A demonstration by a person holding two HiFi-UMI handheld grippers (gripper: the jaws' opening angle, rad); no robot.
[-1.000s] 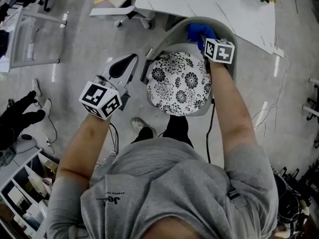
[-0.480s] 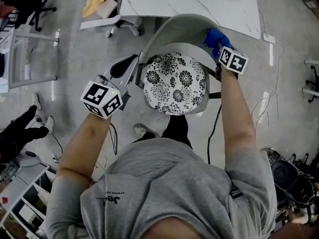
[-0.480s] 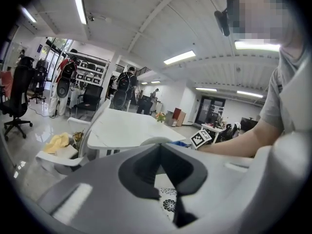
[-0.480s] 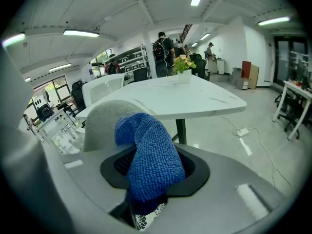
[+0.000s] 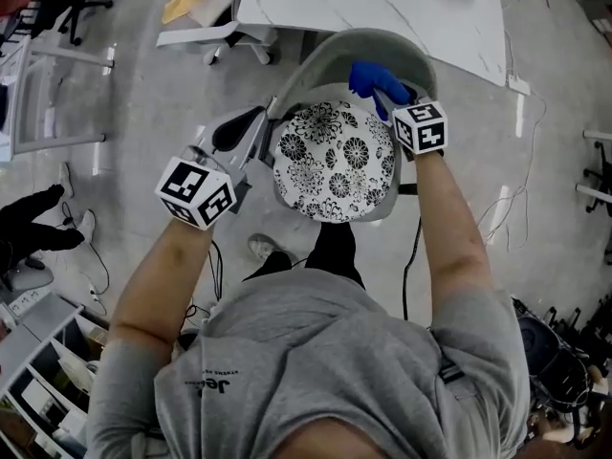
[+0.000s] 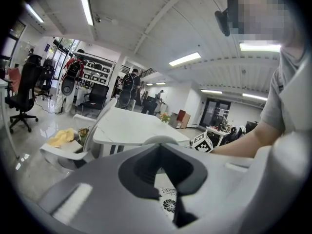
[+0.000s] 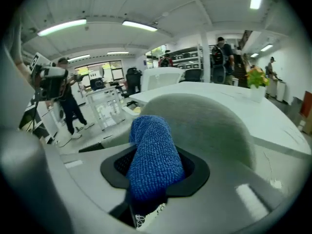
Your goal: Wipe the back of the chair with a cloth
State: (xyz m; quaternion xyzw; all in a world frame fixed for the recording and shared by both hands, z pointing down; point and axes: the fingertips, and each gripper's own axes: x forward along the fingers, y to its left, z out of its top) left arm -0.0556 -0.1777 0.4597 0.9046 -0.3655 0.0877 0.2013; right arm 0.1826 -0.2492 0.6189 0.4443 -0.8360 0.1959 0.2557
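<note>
I have the right hand-held gripper [image 5: 394,98] clamped on the blue cloth [image 5: 376,77], which stands up in a thick fold out of the closed jaws in the right gripper view [image 7: 152,156]. The grey chair back [image 5: 368,44] lies dead ahead of it at 12 o'clock. Its curved rim runs from 9 to 3 o'clock across my path, so I judge the wipe has to sweep sideways along that curve.

From the head view the cloth sits on the inner face just right of centre. I can't tell whether it presses firmly or only brushes.

The left hand-held gripper [image 5: 239,132] is pinched together on nothing, out at the 9 o'clock edge of the patterned seat [image 5: 335,161]. The right one is plainly nearer the back, so the work falls to it.
</note>
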